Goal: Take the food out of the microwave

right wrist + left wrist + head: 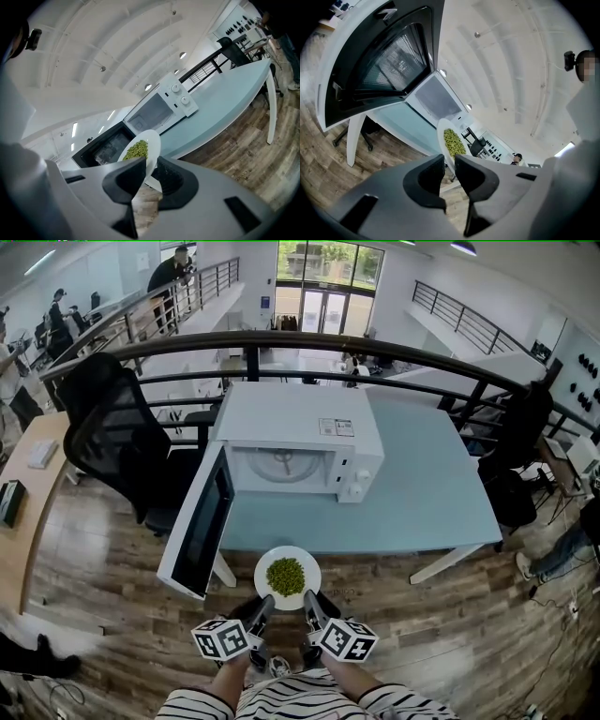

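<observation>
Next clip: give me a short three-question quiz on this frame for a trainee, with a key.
1. True or false: the microwave has its door swung open.
2. What lies on the plate? A green peas; B rice; C soup.
3. How many claws grip the plate's rim?
Key: 1 true. 2 A. 3 two: the left claw and the right claw each pinch the rim.

Left gripper (264, 607), right gripper (310, 604), fingers (425, 180) clamped on plate (311, 564) rim
</observation>
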Demonstrator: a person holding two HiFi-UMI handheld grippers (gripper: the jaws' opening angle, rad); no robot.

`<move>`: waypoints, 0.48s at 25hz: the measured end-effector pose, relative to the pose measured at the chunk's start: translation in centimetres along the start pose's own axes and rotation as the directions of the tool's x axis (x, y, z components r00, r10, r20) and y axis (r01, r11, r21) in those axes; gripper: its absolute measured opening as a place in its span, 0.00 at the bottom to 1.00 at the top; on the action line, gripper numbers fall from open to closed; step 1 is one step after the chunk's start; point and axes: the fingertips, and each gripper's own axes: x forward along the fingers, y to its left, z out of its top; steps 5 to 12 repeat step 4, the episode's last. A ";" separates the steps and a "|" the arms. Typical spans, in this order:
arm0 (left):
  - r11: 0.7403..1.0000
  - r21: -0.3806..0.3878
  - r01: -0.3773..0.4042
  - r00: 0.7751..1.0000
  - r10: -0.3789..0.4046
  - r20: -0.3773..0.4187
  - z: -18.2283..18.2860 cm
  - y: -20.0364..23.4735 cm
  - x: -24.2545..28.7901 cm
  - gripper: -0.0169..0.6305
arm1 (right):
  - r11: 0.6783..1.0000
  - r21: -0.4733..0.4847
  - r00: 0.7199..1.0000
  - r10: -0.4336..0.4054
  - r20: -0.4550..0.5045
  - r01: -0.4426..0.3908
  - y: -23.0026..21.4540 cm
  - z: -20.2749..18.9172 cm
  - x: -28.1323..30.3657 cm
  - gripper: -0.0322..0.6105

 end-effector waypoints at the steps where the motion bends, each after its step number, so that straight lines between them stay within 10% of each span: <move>1: 1.000 -0.001 -0.001 1.000 0.001 0.000 0.0 0.0 0.0 0.15 | 1.000 -0.001 1.000 0.000 -0.002 0.000 0.0 0.0 0.0 0.18; 12: 1.000 -0.005 -0.003 1.000 0.003 -0.001 0.1 0.1 0.1 0.15 | 1.000 -0.001 1.000 -0.002 -0.007 0.002 0.0 0.1 0.2 0.18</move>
